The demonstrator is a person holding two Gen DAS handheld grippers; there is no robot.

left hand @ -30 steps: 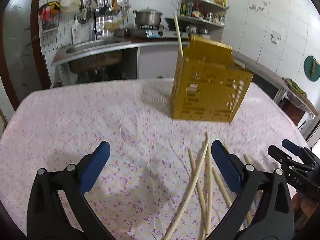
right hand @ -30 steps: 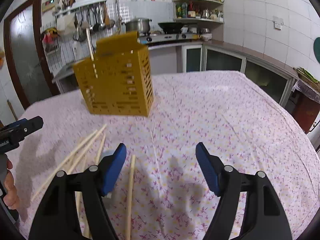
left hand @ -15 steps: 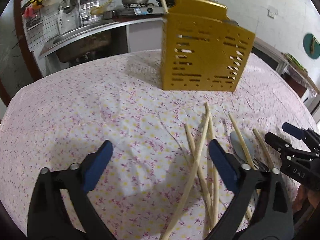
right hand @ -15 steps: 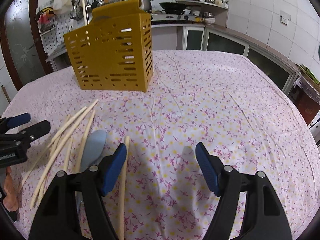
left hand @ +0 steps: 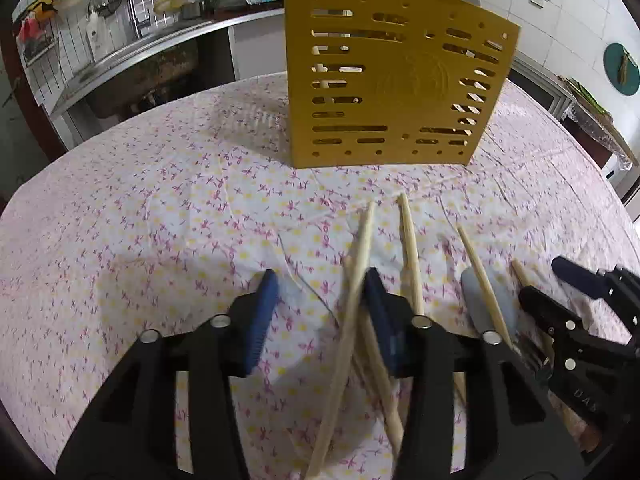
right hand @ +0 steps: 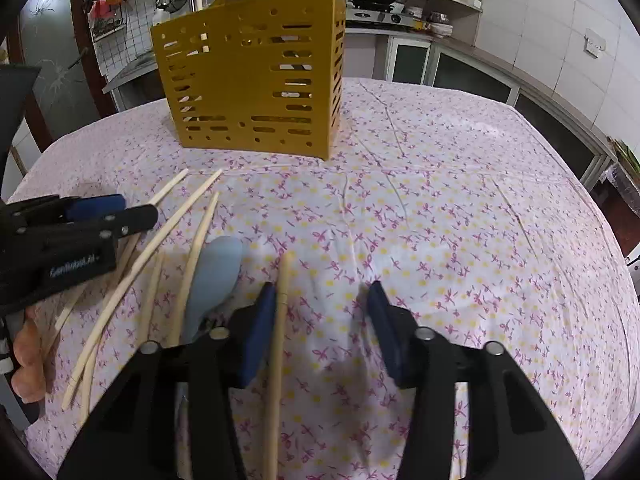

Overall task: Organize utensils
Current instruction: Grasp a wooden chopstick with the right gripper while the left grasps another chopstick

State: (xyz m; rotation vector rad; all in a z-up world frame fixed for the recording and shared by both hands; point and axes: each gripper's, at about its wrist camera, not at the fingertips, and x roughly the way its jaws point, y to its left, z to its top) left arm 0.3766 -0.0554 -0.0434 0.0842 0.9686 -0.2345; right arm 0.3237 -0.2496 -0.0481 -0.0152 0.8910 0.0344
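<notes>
**Both grippers closing over scattered chopsticks**

The left gripper (left hand: 320, 280) had just been narrowing, jaws still parted, one pale wooden chopstick (left hand: 356, 280) between them, ungripped. The right gripper (right hand: 322, 294) likewise straddled another chopstick (right hand: 280, 320). Beyond stood the yellow slotted plastic utensil holder (left hand: 392, 88).

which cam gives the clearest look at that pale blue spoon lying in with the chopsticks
The right wrist view: the pale blue spoon shows its whole bowl, lying on the tablecloth between chopsticks. In the left wrist view the spoon is a sliver, crossed by a chopstick and partly hidden behind the left gripper.
</notes>
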